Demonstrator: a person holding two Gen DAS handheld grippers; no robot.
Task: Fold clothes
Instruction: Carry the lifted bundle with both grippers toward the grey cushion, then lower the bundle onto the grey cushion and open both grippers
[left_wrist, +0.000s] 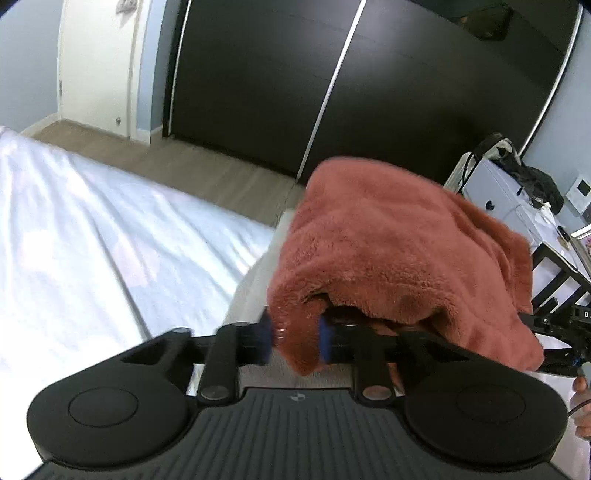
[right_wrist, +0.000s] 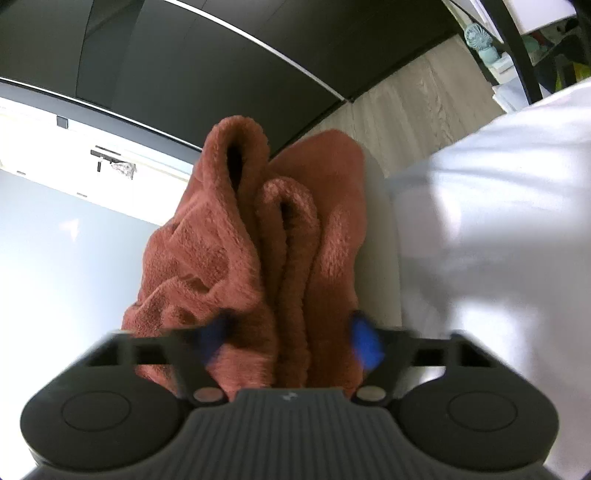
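A fluffy rust-red garment (left_wrist: 399, 254) hangs bunched in the air beside the bed. My left gripper (left_wrist: 295, 338) is shut on a fold of it between its blue pads. In the right wrist view the same garment (right_wrist: 258, 236) hangs in thick folds, and my right gripper (right_wrist: 291, 338) is shut on a wide bundle of it, its blue pads (right_wrist: 365, 345) pressing in from both sides. The other gripper's black frame (left_wrist: 561, 325) shows at the right edge of the left wrist view, just past the garment.
A bed with a white sheet (left_wrist: 92, 236) lies to the left. Dark wardrobe doors (left_wrist: 277, 85) stand behind on a wood floor (left_wrist: 221, 173). A cluttered white table (left_wrist: 517, 199) and black shelf frame (left_wrist: 561, 273) stand at the right. The person's white shirt (right_wrist: 498, 240) fills the right side.
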